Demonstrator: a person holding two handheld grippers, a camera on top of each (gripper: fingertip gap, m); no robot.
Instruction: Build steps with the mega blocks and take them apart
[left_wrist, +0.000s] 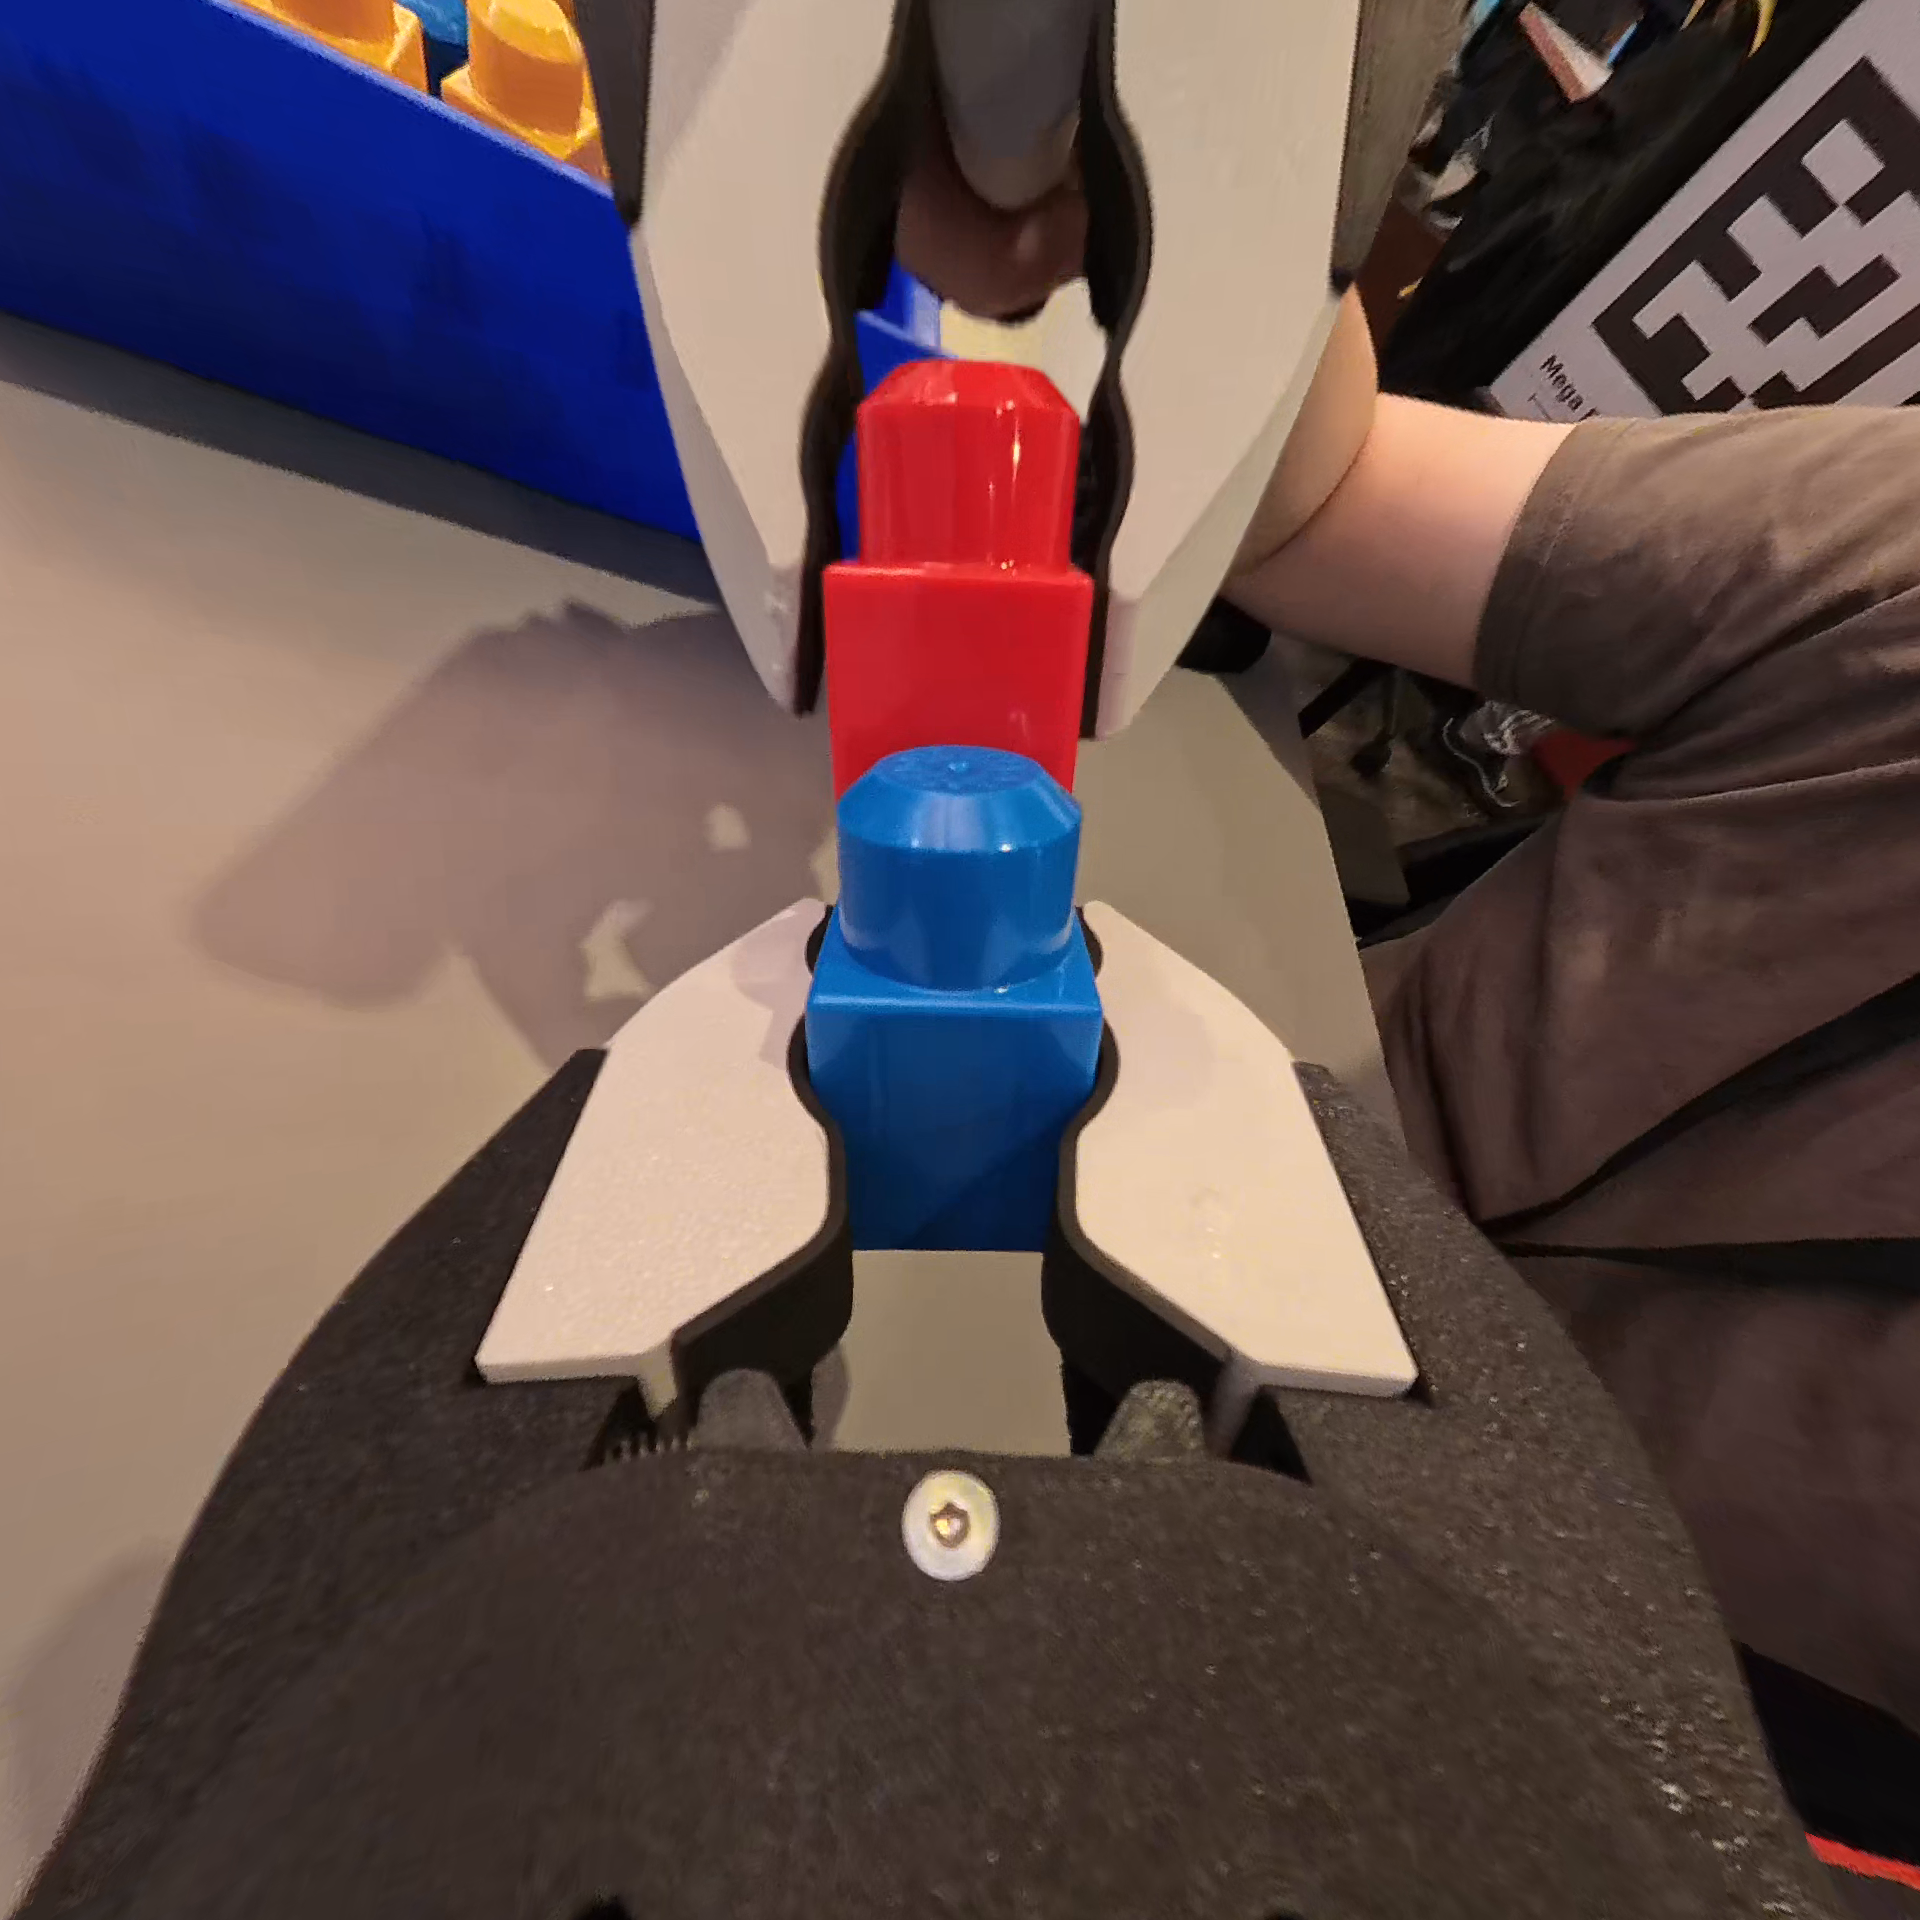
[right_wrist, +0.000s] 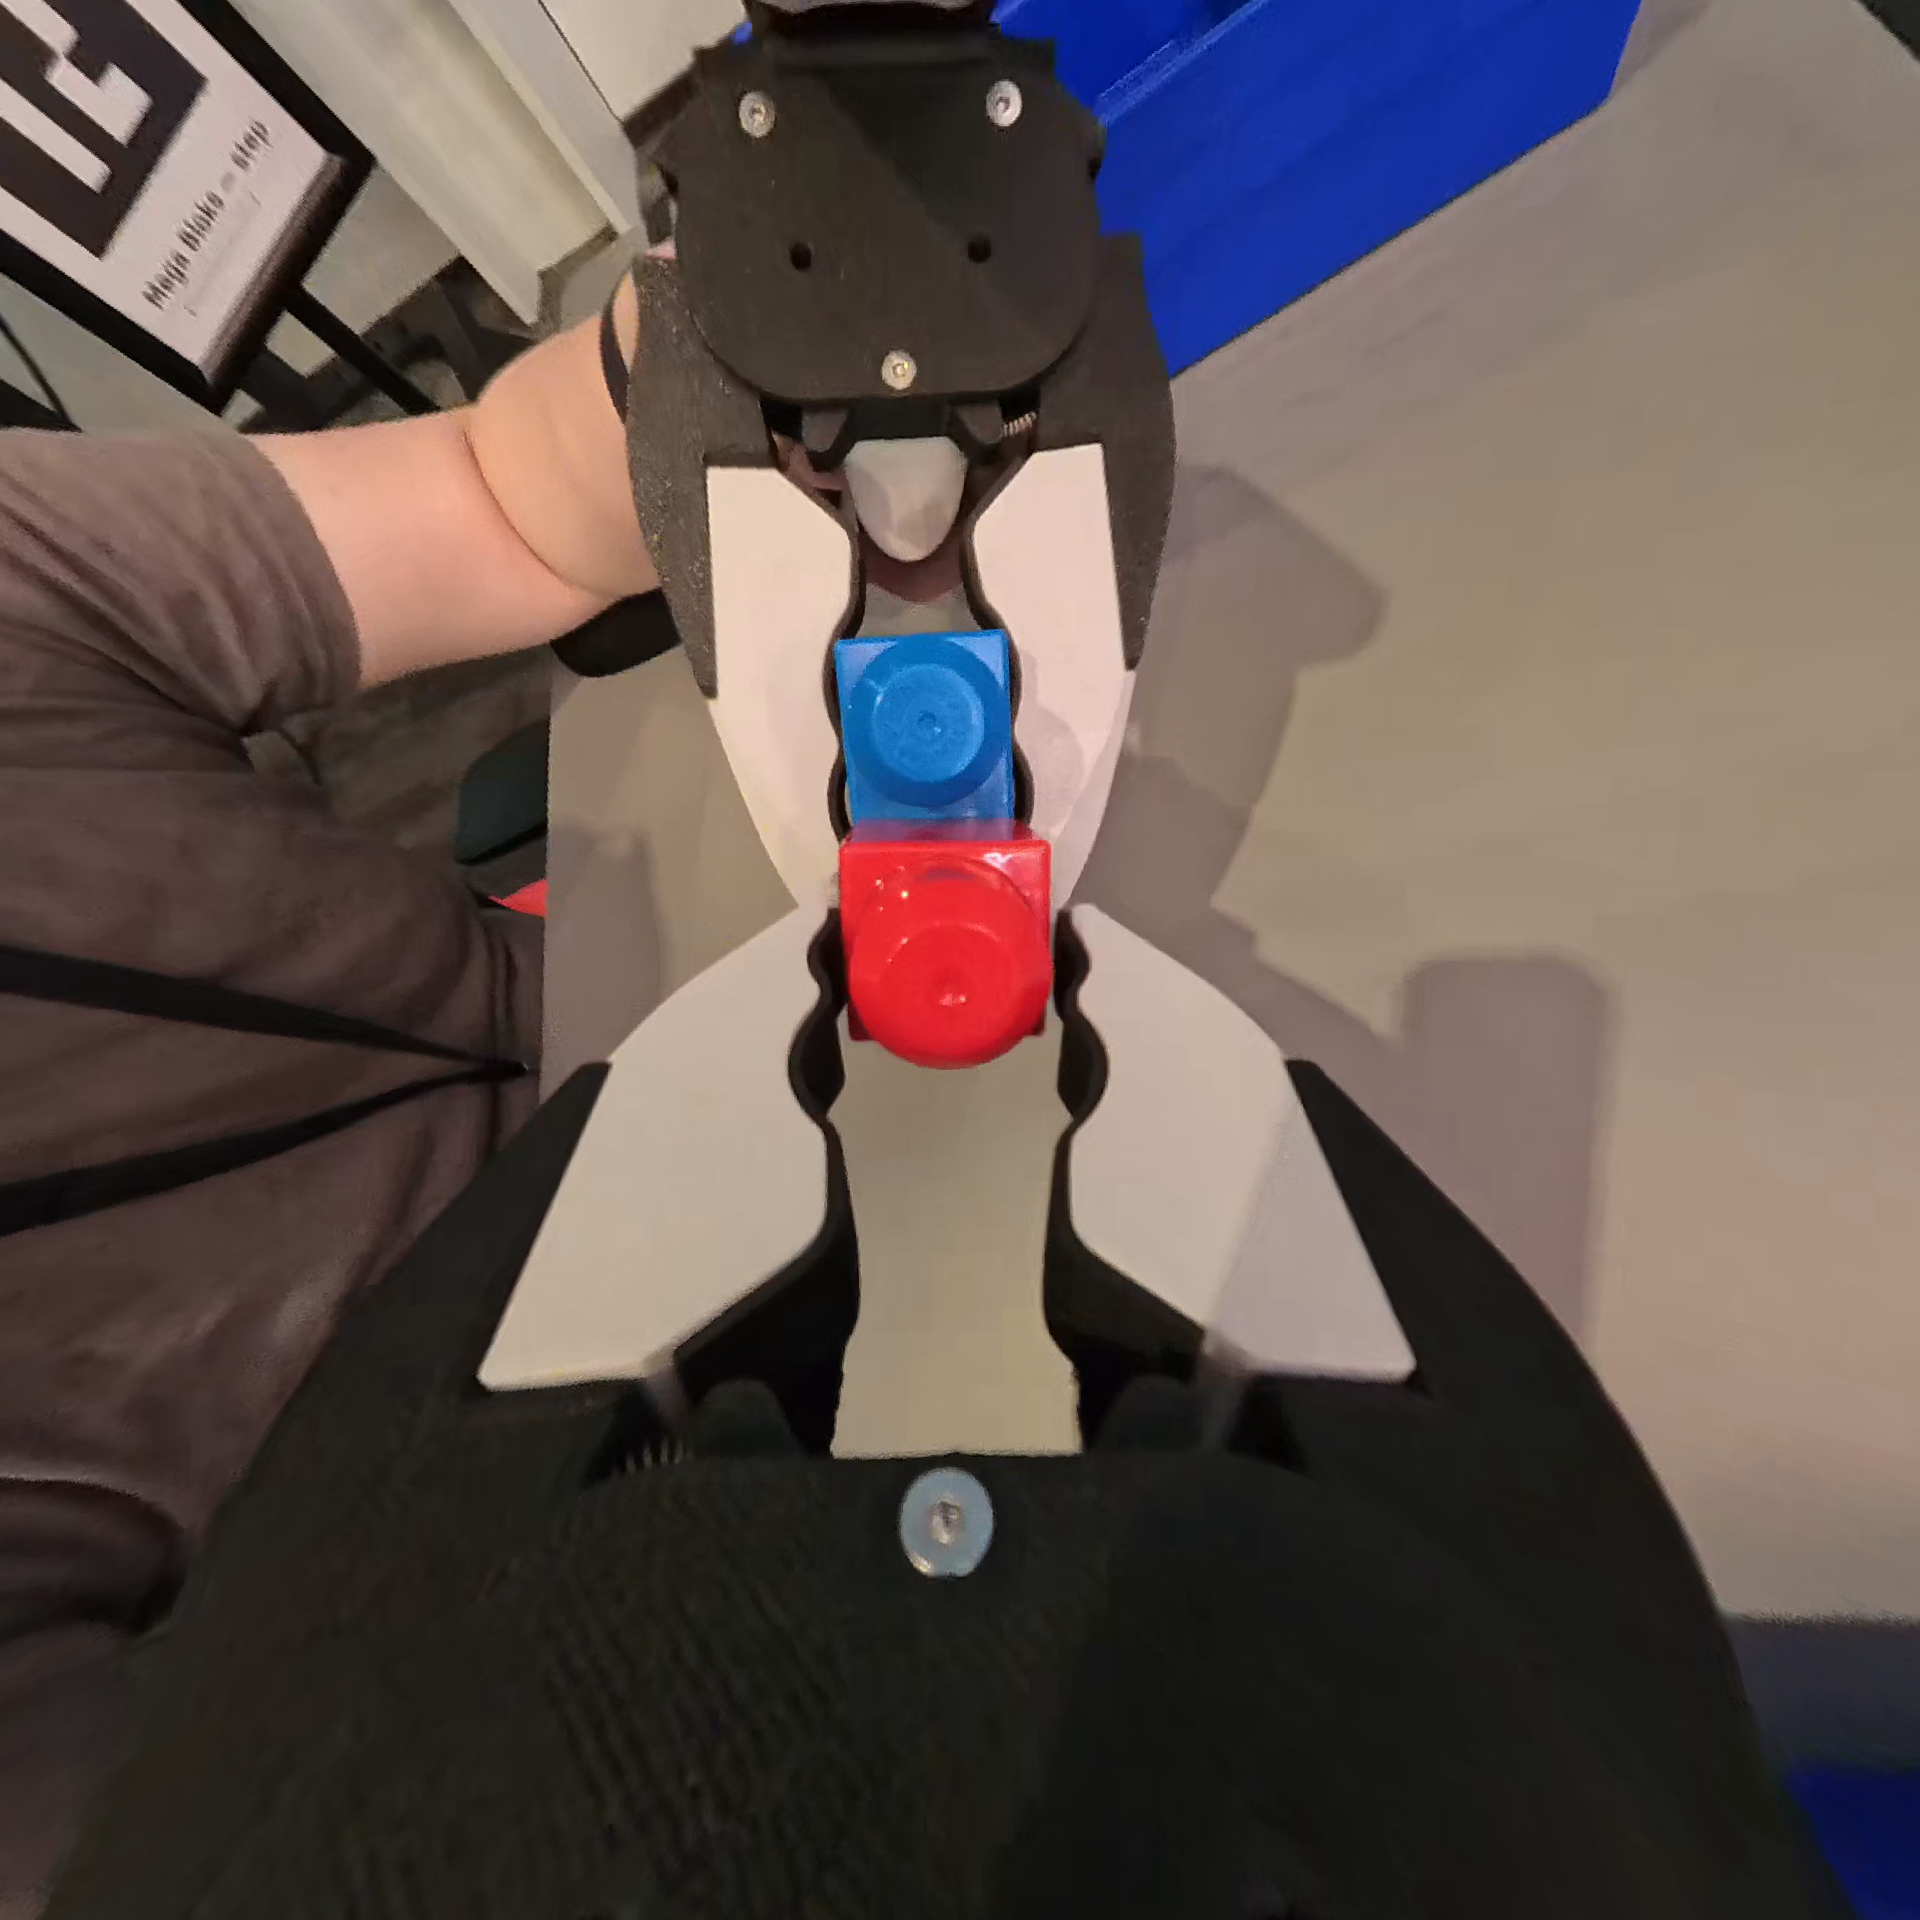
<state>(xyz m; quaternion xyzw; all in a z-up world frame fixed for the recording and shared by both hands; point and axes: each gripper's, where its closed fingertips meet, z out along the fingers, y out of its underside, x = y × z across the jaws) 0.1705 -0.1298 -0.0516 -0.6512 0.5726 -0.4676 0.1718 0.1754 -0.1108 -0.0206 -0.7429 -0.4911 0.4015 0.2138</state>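
Note:
My left gripper (left_wrist: 954, 935) is shut on a blue single-stud block (left_wrist: 956, 1091), stud up. My right gripper (left_wrist: 951, 717) faces it from the far side and is shut on a red single-stud block (left_wrist: 956, 644). The two blocks stand side by side and touch, with the red one behind the blue and a little higher. In the right wrist view my right gripper (right_wrist: 945, 935) holds the red block (right_wrist: 945, 966), and the left gripper (right_wrist: 930, 831) holds the blue block (right_wrist: 925, 727) beyond it. Both are above the grey table (left_wrist: 208, 727).
A blue bin (left_wrist: 312, 260) with orange blocks (left_wrist: 520, 73) stands on the table at the back left; it also shows in the right wrist view (right_wrist: 1351, 135). A black-and-white marker sign (left_wrist: 1766, 260) stands off the table. A person's arm (left_wrist: 1403, 520) and brown shirt fill the table's edge side. Both grippers' tips are close together, under 4 cm apart.

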